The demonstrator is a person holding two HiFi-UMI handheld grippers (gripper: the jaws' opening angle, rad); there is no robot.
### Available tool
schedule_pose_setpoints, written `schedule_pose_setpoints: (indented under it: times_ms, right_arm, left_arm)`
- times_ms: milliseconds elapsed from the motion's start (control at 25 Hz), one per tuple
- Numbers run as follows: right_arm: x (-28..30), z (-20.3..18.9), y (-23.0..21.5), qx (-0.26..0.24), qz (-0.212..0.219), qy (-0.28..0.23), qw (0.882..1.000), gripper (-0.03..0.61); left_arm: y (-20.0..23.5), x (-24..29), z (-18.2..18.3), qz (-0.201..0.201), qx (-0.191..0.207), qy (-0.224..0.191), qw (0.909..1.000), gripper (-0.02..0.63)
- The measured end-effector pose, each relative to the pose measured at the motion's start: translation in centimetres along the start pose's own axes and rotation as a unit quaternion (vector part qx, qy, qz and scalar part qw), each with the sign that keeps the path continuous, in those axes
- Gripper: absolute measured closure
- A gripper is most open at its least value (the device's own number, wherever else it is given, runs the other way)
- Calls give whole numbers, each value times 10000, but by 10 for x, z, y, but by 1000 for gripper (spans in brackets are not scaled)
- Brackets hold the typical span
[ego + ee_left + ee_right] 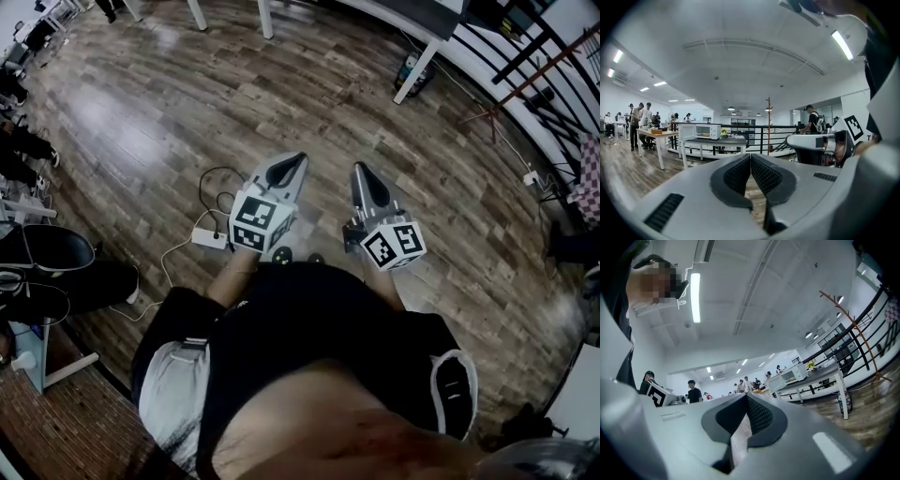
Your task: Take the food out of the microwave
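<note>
A white microwave stands far off on a grey table, its door swung open to the left. Something pale lies inside; I cannot tell what. The right gripper view shows the same microwave, small and distant. My left gripper is shut with nothing between its pads. My right gripper is shut and empty too. In the head view both the left gripper and the right gripper are held side by side in front of my body, above the wooden floor.
A black railing and a wooden coat stand are behind the table. Several people stand at a wooden table on the left. A power strip with cables lies on the floor by my feet. White table legs stand ahead.
</note>
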State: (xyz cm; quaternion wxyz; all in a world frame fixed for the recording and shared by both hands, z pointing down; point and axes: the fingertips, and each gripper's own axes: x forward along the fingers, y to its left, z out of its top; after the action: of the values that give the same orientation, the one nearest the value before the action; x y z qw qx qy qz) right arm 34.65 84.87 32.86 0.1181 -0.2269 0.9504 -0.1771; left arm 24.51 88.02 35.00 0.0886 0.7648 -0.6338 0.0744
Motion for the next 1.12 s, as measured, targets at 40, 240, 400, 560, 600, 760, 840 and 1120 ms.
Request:
schedule_pose_setpoints:
  times_ms: [40, 240, 400, 560, 600, 760, 840, 1120]
  right_arm:
    - [-3, 2, -4, 19, 7, -17, 10000, 578]
    - [-12, 12, -21, 182, 130, -176, 9996, 578]
    - [-13, 12, -24, 190, 334, -185, 9991, 578]
    - [-12, 8, -26, 323, 414, -119, 9985, 578]
    - [-11, 6, -26, 335, 420, -102, 9985, 578]
    - [-7, 1, -29, 345, 352, -14, 9988, 578]
    - [-4, 1, -34, 274, 300, -4, 9992, 578]
    - [15, 16, -65, 125, -3, -77, 9999, 578]
  left_arm:
    - [-4, 2, 0, 4, 14, 51, 10000, 607]
    - [-25, 16, 7, 80, 228, -88, 9997, 606]
    - [-35, 16, 9, 214, 413, -70, 9989, 606]
    - [-30, 12, 11, 393, 407, -33, 9984, 607]
    - [-26, 11, 10, 430, 374, -20, 9984, 606]
    - [-17, 14, 7, 444, 281, -14, 9986, 607]
    - [-15, 23, 7, 356, 250, -57, 9990, 607]
    - [-6, 71, 18, -42, 271, -169, 9995, 606]
